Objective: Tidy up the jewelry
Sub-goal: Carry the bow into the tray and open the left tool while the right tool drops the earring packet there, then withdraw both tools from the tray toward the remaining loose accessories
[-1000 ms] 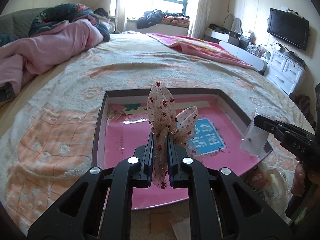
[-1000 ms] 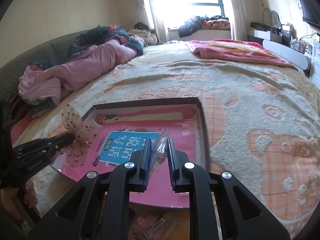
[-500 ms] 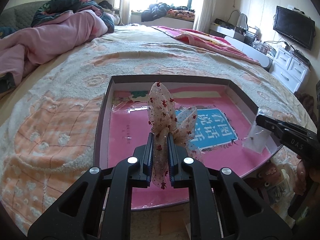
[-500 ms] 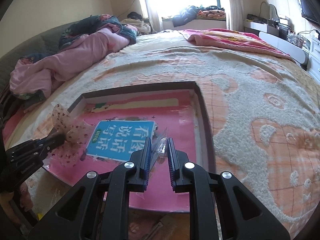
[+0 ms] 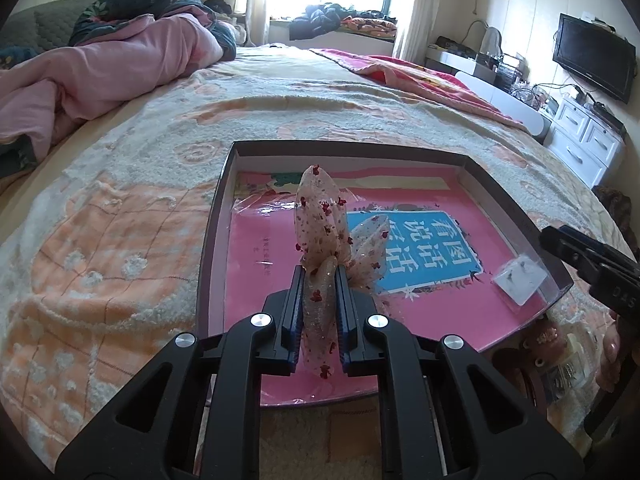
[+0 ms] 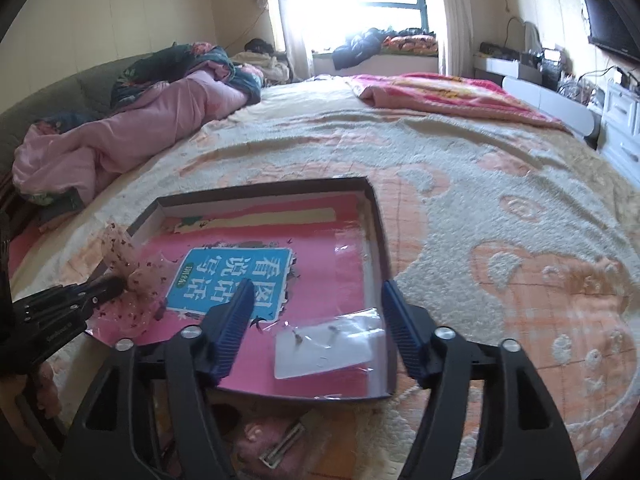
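Right wrist view: one clear earring packet (image 6: 326, 346) lies flat in the near right corner of the box (image 6: 378, 236), just ahead of and between the right tongs (image 6: 318, 330), whose jaws stand wide apart and hold nothing. Two small studs seem pinned to its white card, though they are too small to be sure. On the far left of these tongs, the left tongs (image 5: 318, 300) are clamped tight on one sheer hair bow (image 5: 322, 232) dotted with red flowers, its loops standing up above the jaws and over the near left part of the box.

The packet looks placed, so I judge the step in hand to be setting the bow into the box. That calls for lowering the left tongs until the bow rests on the pink book (image 5: 400, 264) lining the box floor, clear of the packet, then parting the jaws; the gauzy fabric may cling to the pads.

Count: one box, one book, one packet, one bow, all on the bed (image 6: 500, 208).
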A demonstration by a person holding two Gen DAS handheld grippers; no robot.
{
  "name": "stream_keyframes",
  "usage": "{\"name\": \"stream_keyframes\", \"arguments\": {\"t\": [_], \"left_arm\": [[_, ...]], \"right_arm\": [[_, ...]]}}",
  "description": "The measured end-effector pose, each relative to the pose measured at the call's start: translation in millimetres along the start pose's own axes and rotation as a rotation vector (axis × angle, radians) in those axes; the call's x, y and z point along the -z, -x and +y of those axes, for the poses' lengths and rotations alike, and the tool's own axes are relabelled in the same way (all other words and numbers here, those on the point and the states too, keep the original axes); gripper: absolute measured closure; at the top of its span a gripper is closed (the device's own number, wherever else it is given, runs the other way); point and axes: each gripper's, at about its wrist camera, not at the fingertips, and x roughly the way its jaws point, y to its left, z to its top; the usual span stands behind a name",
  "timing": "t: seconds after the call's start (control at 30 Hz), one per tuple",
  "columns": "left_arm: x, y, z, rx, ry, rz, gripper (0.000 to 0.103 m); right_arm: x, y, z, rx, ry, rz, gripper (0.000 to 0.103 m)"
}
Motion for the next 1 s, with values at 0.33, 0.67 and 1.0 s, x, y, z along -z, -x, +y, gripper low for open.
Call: {"name": "stream_keyframes", "arguments": {"t": [0.33,0.67,1.0], "left_arm": [[5,13,3,-0.016,0.019,-0.014,0.077],[4,42,-1,-0.026,0.029,-0.089,0.034],[8,77,-3,-0.006,0.054,-0.160,0.012]], "right_arm": [[1,34,-1,0.043,0.002,-0.106,0.013],[9,63,12,0.055,0.038,-0.174,0.009],[19,87,15,0.066,0.039,-0.212,0.008]]}}
